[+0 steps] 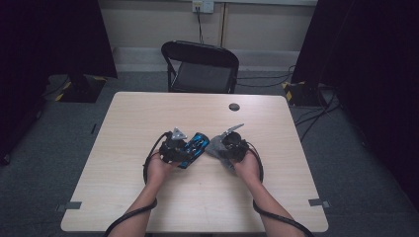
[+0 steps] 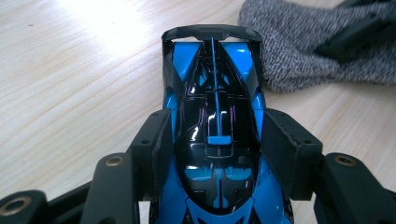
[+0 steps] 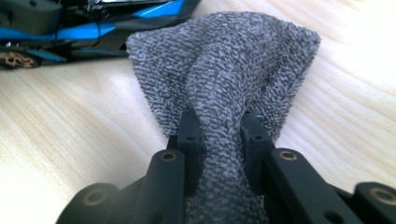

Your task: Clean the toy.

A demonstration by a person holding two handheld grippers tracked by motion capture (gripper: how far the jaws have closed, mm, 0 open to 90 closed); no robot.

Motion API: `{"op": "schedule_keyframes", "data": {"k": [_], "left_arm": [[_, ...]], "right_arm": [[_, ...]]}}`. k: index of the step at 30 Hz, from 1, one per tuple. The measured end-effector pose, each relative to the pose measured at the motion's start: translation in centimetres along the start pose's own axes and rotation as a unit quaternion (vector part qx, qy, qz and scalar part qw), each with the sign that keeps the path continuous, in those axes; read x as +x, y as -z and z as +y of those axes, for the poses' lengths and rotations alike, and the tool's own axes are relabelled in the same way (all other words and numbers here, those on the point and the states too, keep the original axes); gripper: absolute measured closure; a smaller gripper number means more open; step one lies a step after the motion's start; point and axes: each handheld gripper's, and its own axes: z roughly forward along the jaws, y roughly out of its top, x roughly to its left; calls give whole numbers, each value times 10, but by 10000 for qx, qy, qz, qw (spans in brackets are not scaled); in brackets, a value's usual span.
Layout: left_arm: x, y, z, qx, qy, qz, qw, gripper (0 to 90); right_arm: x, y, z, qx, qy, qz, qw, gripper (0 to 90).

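A blue and black toy race car [image 2: 215,135] lies on the wooden table [image 1: 128,118], nose toward my left hand and rear wing away. My left gripper [image 2: 217,149] is shut on the toy car [image 1: 193,147], its pads pressing both flanks. A grey knitted cloth [image 3: 224,79] is bunched between the pads of my right gripper [image 3: 219,135], which is shut on it. The cloth [image 1: 215,146] fans out on the table just right of the car, close to the car's rear end. My right gripper [image 1: 233,144] sits just behind it, near the table's middle.
A black folding chair [image 1: 200,66] stands beyond the far table edge. A round cable hole [image 1: 234,106] sits in the tabletop at the far right of centre. Cables trail from both grippers toward the near edge. Dark curtains hang at both sides.
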Motion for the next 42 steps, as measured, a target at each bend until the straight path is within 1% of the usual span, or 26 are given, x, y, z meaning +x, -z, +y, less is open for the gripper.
{"op": "schedule_keyframes", "data": {"k": [2,7,11,12,16,24,27,28,30,40,42], "left_arm": [[0,0,-1,-30,0,2,10000,443],[0,0,-1,-43,-11,0,10000,443],[0,0,-1,-42,-19,-4,10000,443],[0,0,-1,-41,-16,-3,10000,443],[0,0,-1,-41,-11,0,10000,443],[0,0,-1,-42,-30,10,10000,443],[0,0,-1,-34,-28,9,10000,443],[0,0,-1,-37,-17,4,10000,443],[0,0,-1,-41,-10,6,10000,443],[0,0,-1,-45,-40,32,10000,443],[0,0,-1,-45,-47,38,10000,443]], "right_arm": [[3,-2,0,-5,55,-18,10000,747],[7,-1,1,43,27,23,10000,749],[13,-2,0,33,105,53,9999,751],[14,-2,0,46,89,71,9999,751],[19,-2,0,36,184,149,9997,753],[28,-1,-1,44,294,255,9992,754],[33,-1,-2,25,342,313,9989,754],[36,-1,-2,20,361,364,9987,754],[37,-1,-2,15,378,380,9986,755],[58,-2,-1,38,515,585,9969,754],[59,-3,-1,24,531,609,9967,754]]}}
